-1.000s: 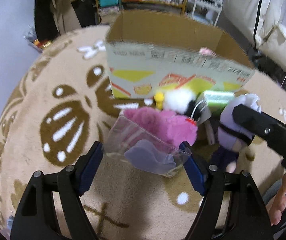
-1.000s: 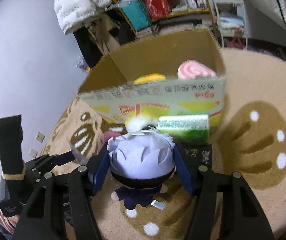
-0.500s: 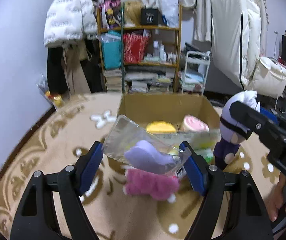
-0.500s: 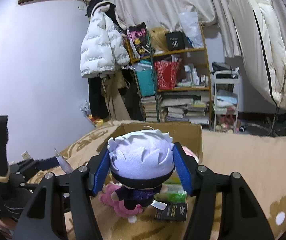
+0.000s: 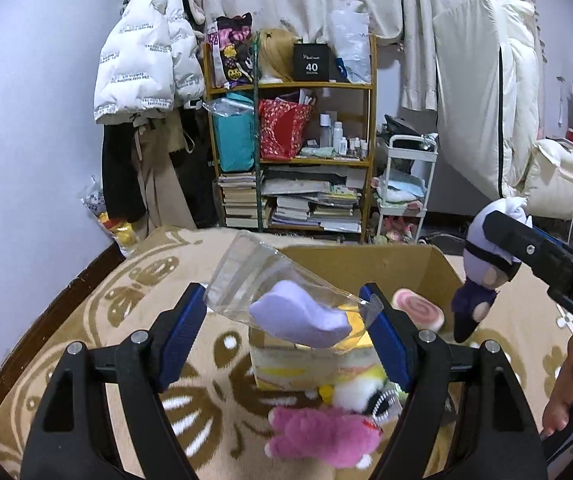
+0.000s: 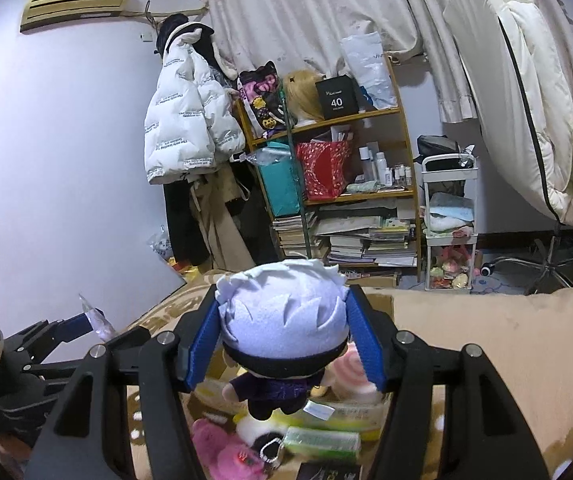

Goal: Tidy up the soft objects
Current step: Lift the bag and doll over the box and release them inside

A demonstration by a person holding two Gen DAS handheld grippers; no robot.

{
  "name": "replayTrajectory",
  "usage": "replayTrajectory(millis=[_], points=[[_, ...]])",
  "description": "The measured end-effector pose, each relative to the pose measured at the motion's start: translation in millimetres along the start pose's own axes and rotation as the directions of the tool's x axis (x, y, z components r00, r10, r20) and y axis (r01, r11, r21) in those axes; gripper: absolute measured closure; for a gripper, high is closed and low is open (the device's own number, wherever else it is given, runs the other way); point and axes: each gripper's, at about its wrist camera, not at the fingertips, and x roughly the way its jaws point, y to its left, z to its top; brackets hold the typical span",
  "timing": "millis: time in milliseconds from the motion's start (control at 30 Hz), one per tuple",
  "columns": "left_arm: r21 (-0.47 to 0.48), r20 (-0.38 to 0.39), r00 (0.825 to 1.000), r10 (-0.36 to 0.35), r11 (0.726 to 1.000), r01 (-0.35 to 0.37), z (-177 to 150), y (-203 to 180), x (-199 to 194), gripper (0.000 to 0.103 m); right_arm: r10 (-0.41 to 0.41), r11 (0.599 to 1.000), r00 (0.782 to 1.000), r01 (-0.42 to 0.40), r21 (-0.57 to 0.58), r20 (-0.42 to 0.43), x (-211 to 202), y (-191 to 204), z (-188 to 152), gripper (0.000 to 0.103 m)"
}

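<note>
My left gripper (image 5: 286,320) is shut on a clear plastic bag (image 5: 270,284) with a lilac soft piece (image 5: 298,316) inside, held in the air in front of the open cardboard box (image 5: 426,264). My right gripper (image 6: 284,340) is shut on a white-haired plush doll (image 6: 282,320) in dark clothes, held above the box; the doll also shows in the left wrist view (image 5: 482,272). A pink swirl plush (image 5: 418,314) lies in the box. A pink plush (image 5: 322,436) and a white plush (image 5: 354,394) lie on the rug before the box.
A green packet (image 6: 322,440) lies by the box front. The beige patterned rug (image 5: 98,320) covers the floor. A cluttered shelf (image 5: 294,160), a hung white jacket (image 5: 146,64), a white trolley (image 5: 402,184) and bedding stand behind.
Both grippers have risen from the rug with their loads, so the views now look over the box toward the shelf. The doll now hangs above the box.
</note>
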Motion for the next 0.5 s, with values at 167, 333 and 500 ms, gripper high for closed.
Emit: replayTrajectory(millis=[167,333,500], points=[[-0.006,0.005,1.0,-0.013,1.0,0.013,7,2,16,0.025,0.019,0.999,1.0,-0.019,0.026,-0.012,19,-11,7,0.038],[0.009,-0.001,1.0,-0.027,1.0,0.027,8,-1,32,0.025,0.038,0.997,0.999,-0.036,0.061,-0.036,38,-22,7,0.038],[0.038,-0.017,0.999,-0.036,0.999,0.037,1,-8,46,0.025,0.043,0.995,0.997,-0.037,0.094,-0.066,48,-34,-2,0.038]])
